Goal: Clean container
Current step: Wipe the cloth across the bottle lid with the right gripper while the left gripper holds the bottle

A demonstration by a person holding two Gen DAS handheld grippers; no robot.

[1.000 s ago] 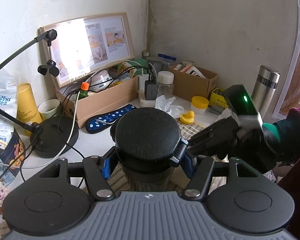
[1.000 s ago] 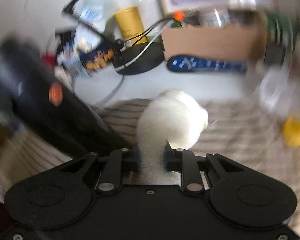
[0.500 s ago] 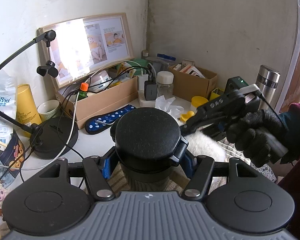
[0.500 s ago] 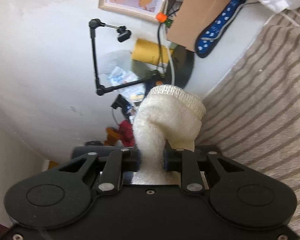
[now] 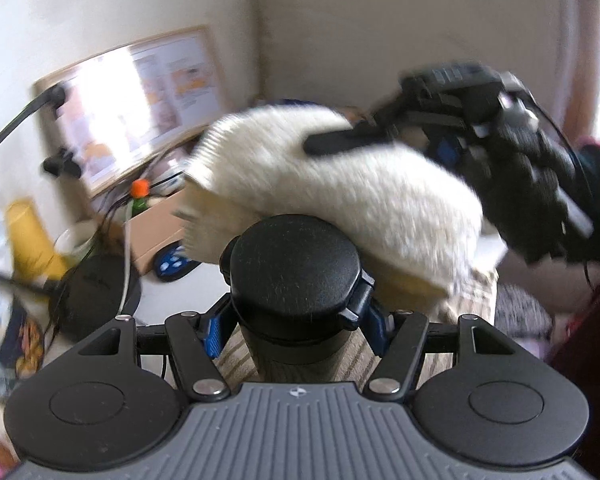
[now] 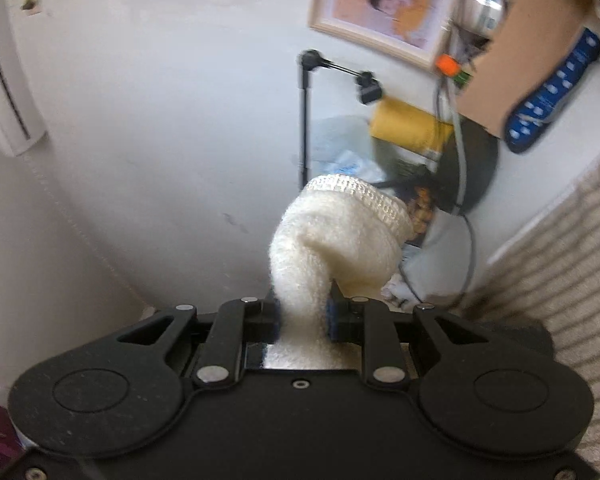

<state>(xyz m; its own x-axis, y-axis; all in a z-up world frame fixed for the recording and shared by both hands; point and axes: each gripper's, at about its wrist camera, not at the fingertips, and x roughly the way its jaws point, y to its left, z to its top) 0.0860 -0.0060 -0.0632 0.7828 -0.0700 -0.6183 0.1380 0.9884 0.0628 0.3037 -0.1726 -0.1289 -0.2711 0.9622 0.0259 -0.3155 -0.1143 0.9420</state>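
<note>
Now, listed left to right across the left wrist view; item: black round lamp base (image 5: 96, 292) on the white worktop (image 5: 168, 300), where it stood a second ago; item: tan cardboard box (image 5: 160, 228) with a dark blue dotted remote (image 5: 176, 262) at its foot, likewise unmoved; item: left tool (image 5: 292, 320), fingers pressed against the sides of the black round-lidded cylindrical container (image 5: 294, 276), which stands upright on the beige striped cloth (image 5: 352, 356) near the worktop's front edge, grip unchanged over the last second; item: fluffy white knitted cloth (image 5: 340, 184), a second ago not to be seen here, half a second ago low beside the container, now lifted and swept in above and behind the lid, blurred; whether it touches the lid cannot be told; item: right tool (image 6: 302, 312), borne by a black-gloved hand (image 5: 540, 196), fingers pinched shut on the bunched neck of that white cloth, having risen and rolled over meanwhile.

Assessment: the wiper has come up to lid level with the container held steady; the wipe of the lid looks about to begin; cleaning proper seems hardly started.
</note>
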